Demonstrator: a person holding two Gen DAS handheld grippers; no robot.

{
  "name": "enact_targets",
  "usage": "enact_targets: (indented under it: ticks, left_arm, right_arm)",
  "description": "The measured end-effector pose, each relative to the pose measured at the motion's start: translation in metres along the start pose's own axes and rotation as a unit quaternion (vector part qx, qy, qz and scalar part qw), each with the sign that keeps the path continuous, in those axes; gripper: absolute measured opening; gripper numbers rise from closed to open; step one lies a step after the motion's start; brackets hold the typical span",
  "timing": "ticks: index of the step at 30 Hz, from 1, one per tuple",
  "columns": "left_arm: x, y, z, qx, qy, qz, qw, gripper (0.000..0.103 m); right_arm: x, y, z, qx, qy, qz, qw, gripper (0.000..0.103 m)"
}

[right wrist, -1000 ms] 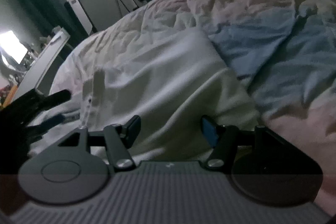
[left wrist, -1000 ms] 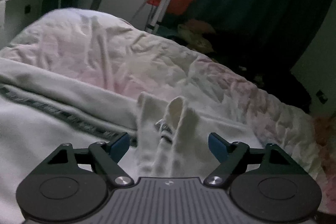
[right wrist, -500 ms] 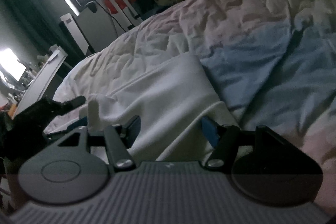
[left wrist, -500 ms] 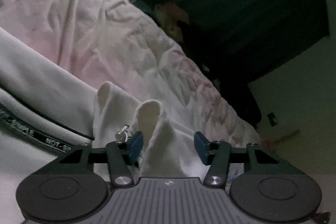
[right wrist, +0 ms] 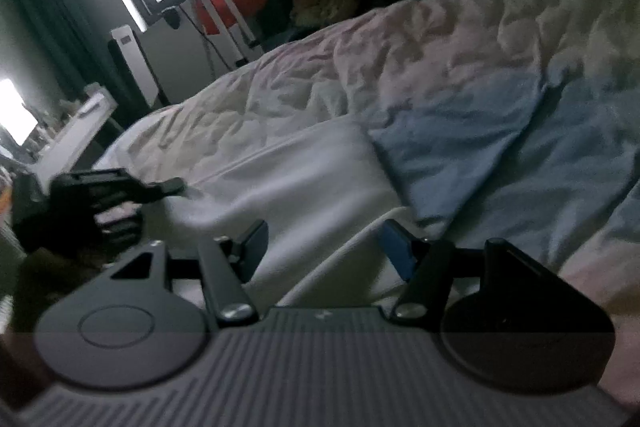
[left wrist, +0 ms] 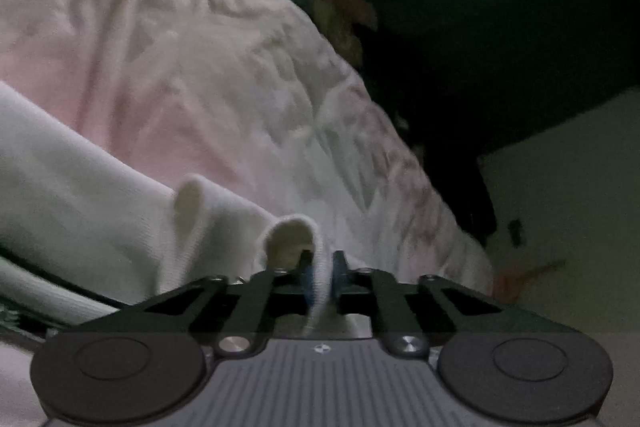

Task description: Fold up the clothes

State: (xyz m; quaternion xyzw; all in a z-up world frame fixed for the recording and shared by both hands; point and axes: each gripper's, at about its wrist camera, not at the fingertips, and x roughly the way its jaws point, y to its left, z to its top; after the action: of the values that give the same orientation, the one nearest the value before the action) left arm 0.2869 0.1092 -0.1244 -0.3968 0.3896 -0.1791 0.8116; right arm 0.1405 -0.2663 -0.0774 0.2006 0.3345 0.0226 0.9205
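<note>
White garment [left wrist: 120, 227] pinched by left gripper [left wrist: 320, 277]; right gripper [right wrist: 320, 247] seemingly agape.

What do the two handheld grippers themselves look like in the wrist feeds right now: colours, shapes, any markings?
Both share one design. The left gripper has black linkage arms on silver pivot screws, blue finger pads, two round black discs and a grey ribbed body with a small white mark. The right gripper matches, with blue pads. No cables or sleeves are visible.
</note>
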Motion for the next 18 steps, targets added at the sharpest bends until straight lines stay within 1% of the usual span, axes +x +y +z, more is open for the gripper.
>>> enact_targets:
  ticks: [3,4,5,6,8,9,11,12,14,16,18]
  left_arm:
    - [-0.023,0.004,0.003,-0.032,-0.027,-0.026,0.9988,0.007]
    - [-0.030,0.002,0.004,-0.030,-0.035,-0.023,0.9987,0.007]
    - [-0.036,-0.001,0.004,-0.017,-0.042,-0.015,0.9988,0.007]
    - [-0.039,-0.006,0.002,0.004,-0.049,-0.001,0.9988,0.007]
    - [-0.036,-0.016,-0.006,0.054,-0.054,0.040,0.9963,0.007]
    - [-0.033,-0.019,-0.012,0.078,-0.052,0.063,0.9936,0.008]
    - [-0.029,-0.024,-0.024,0.118,-0.049,0.094,0.9873,0.011]
    - [-0.028,-0.026,-0.027,0.131,-0.049,0.104,0.9847,0.014]
    - [-0.030,-0.033,-0.032,0.151,-0.052,0.114,0.9805,0.017]
    - [-0.040,-0.040,-0.040,0.170,-0.058,0.131,0.9750,0.038]
    - [-0.054,-0.049,-0.052,0.184,-0.061,0.143,0.9705,0.044]
  right_arm:
    - [0.007,-0.002,0.000,-0.007,0.008,-0.006,1.000,0.065]
    - [0.009,-0.001,0.000,-0.015,0.010,-0.010,1.000,0.065]
    - [0.010,0.001,-0.001,-0.025,0.011,-0.014,1.000,0.066]
    - [0.012,0.004,-0.002,-0.035,0.012,-0.018,0.999,0.067]
    - [0.014,0.009,-0.005,-0.052,0.013,-0.026,0.998,0.067]
    - [0.014,0.011,-0.006,-0.059,0.013,-0.030,0.998,0.067]
    - [0.015,0.013,-0.008,-0.071,0.013,-0.035,0.997,0.067]
    - [0.015,0.012,-0.008,-0.071,0.012,-0.034,0.997,0.067]
    - [0.013,0.011,-0.007,-0.066,0.011,-0.029,0.997,0.067]
    - [0.010,0.008,-0.006,-0.058,0.011,-0.024,0.998,0.067]
    - [0.006,0.007,-0.006,-0.052,0.008,-0.019,0.998,0.067]
